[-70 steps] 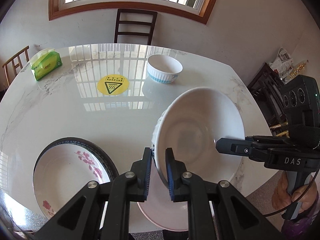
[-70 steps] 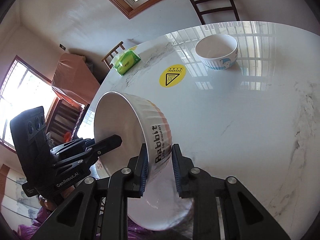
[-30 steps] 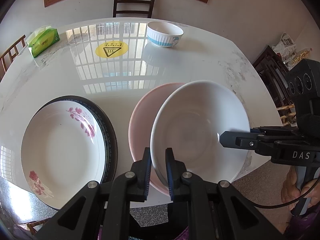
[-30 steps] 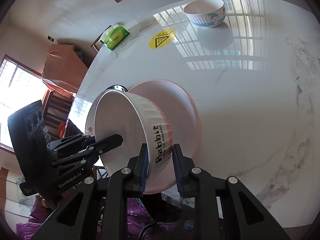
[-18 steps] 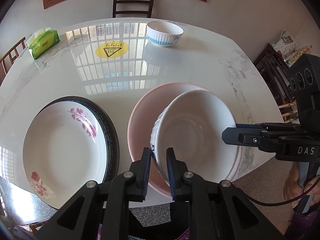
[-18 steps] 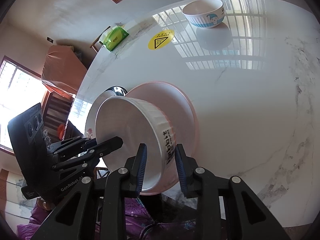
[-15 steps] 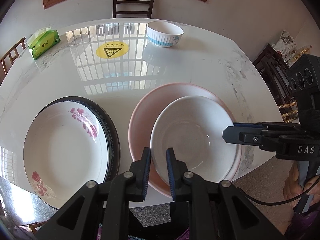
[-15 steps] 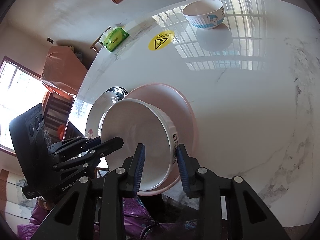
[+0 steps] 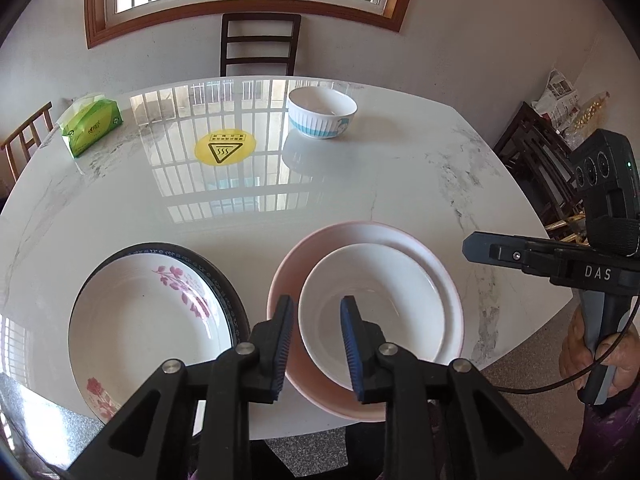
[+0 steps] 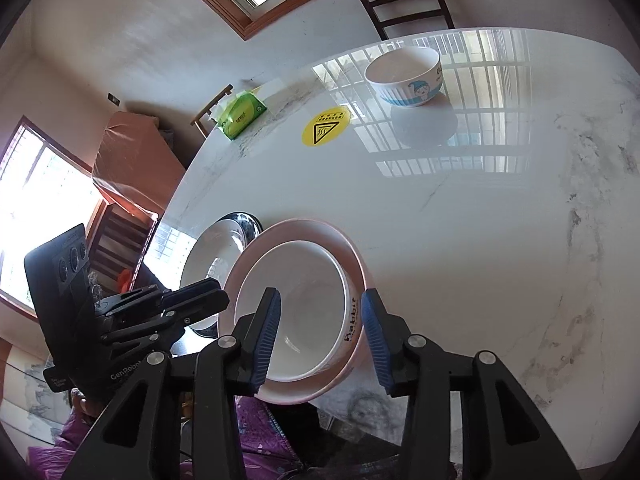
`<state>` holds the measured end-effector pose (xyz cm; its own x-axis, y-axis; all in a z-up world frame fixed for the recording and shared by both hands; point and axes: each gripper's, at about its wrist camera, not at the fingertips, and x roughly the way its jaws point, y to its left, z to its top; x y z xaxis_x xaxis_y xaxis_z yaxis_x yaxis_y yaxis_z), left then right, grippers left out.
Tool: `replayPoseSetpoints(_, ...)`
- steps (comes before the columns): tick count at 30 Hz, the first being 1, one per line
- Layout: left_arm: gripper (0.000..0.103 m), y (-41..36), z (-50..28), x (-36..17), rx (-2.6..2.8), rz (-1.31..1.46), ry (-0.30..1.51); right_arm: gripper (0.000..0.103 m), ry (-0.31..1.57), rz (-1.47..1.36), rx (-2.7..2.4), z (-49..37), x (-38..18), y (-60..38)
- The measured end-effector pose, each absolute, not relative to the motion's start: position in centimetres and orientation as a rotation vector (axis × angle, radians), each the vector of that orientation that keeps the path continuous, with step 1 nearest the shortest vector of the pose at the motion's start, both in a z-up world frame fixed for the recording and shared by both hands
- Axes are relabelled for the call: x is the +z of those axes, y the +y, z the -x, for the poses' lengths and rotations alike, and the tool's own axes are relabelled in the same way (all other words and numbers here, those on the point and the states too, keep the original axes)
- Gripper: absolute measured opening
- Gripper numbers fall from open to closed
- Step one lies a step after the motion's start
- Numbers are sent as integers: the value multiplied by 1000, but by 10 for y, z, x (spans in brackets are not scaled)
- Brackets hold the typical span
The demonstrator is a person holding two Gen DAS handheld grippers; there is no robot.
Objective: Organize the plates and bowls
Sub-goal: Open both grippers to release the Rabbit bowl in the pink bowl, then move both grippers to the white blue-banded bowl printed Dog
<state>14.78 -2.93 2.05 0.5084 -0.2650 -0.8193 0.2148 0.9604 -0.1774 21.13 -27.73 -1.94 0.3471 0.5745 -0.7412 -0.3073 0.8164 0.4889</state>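
Both the left tongs [image 9: 316, 336] and right tongs [image 10: 320, 336] are opening, released from the white bowl [image 9: 376, 300] sitting inside the pink bowl [image 9: 288, 280], while the blue-striped bowl [image 9: 322, 114] waits far across the surface [image 9: 360, 184].

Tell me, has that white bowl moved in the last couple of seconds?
Yes. The white bowl came down from its tilt and now sits level inside the pink plate.

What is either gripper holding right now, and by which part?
Nothing. The white bowl sits in the pink bowl, released. The left gripper and right gripper are both opening, their pads clear of its rim.
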Motion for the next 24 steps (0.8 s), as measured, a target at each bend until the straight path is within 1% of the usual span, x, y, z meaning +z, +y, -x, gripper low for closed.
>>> replayPoseSetpoints(1,30,-27,-151,21,-295,65,989,43,1059,-282,573,-214,-19,-282)
replayPoseSetpoints(10,31,-20,-187,15,-323,68,964,43,890,-183,444,-245,-37,-316)
replayPoseSetpoints(12,31,-16,-202,15,-308,79,959,43,889,-195,435,-259,-46,-320)
replayPoseSetpoints(17,32,-12,-244,12,-322,91,951,43,942,-331,460,-302,-70,-327)
replayPoseSetpoints(19,32,-11,-263,8,-337,97,958,49,949,-366,464,-318,-77,-327)
replayPoseSetpoints(24,32,-12,-309,-1,-369,121,955,53,933,-445,473,-355,-79,-327)
